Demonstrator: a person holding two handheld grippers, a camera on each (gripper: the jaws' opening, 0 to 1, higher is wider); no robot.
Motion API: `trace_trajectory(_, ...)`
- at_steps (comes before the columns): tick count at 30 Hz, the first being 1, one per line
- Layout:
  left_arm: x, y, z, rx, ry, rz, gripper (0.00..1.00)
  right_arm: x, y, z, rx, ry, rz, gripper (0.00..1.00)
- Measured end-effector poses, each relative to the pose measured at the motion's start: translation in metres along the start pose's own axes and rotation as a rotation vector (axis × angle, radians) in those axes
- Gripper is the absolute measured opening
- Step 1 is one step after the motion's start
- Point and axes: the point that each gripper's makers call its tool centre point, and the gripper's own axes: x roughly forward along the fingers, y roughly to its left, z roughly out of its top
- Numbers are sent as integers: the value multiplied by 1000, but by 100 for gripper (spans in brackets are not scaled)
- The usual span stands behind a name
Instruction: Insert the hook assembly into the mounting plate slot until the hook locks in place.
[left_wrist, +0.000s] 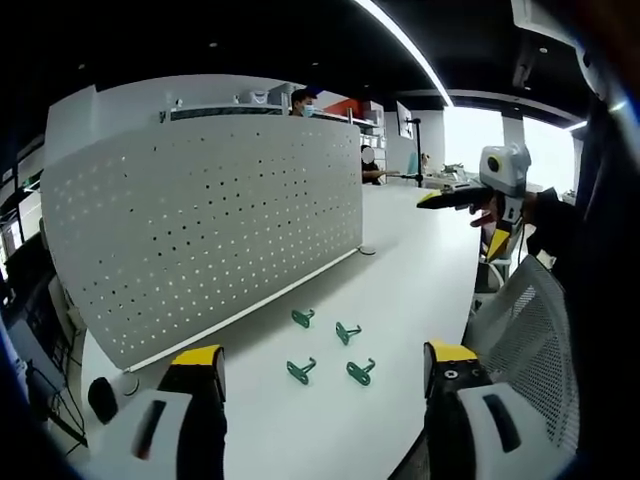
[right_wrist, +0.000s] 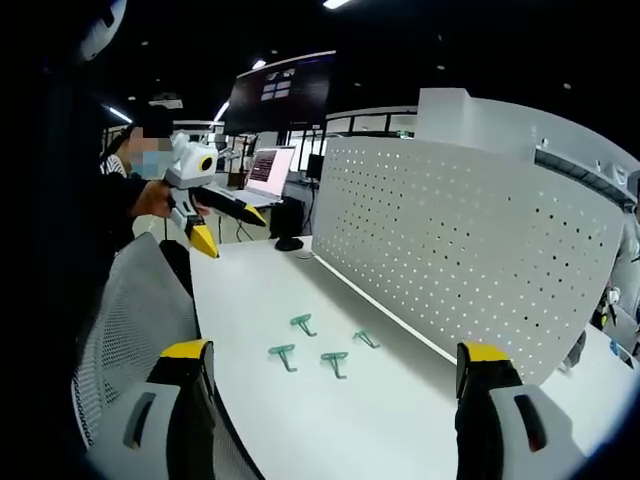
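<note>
1. Across the lower middle of the left gripper view, four green hooks lie loose on the white bench, just above the gap between this view's own jaws. The left claw stands wide open with nothing in it.
2. At upper left of that view the perforated white panel stands upright along the bench; the hooks lie just in front of its lower edge, apart from it. None is seated in a hole.
3. At right of the same view the right claw is held up in a hand, well above the bench; its yellow tips are spread and carry nothing.
4. Low in the middle of the right gripper view the same four hooks lie between the jaws and a little above them. The right claw is wide open and empty.
5. To the right the panel runs away toward the upper left, the hooks near its foot on the bench.
6. At upper left the left claw is raised, its tips spread and empty.
7. Judgement: both claws point straight at the hooks and seem about equally near. Each hook's stem lies flat, so the first pick must lift one and turn it toward the panel.
</note>
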Motion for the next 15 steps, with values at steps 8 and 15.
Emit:
trace_trajectory(8,-1,-1,0,2,13,8,82,2,3,1,-1,-11,11,98)
trace_trajectory(15,7,-5,3,24,20,-2,79,-1,6,0,-2,-10,10,98)
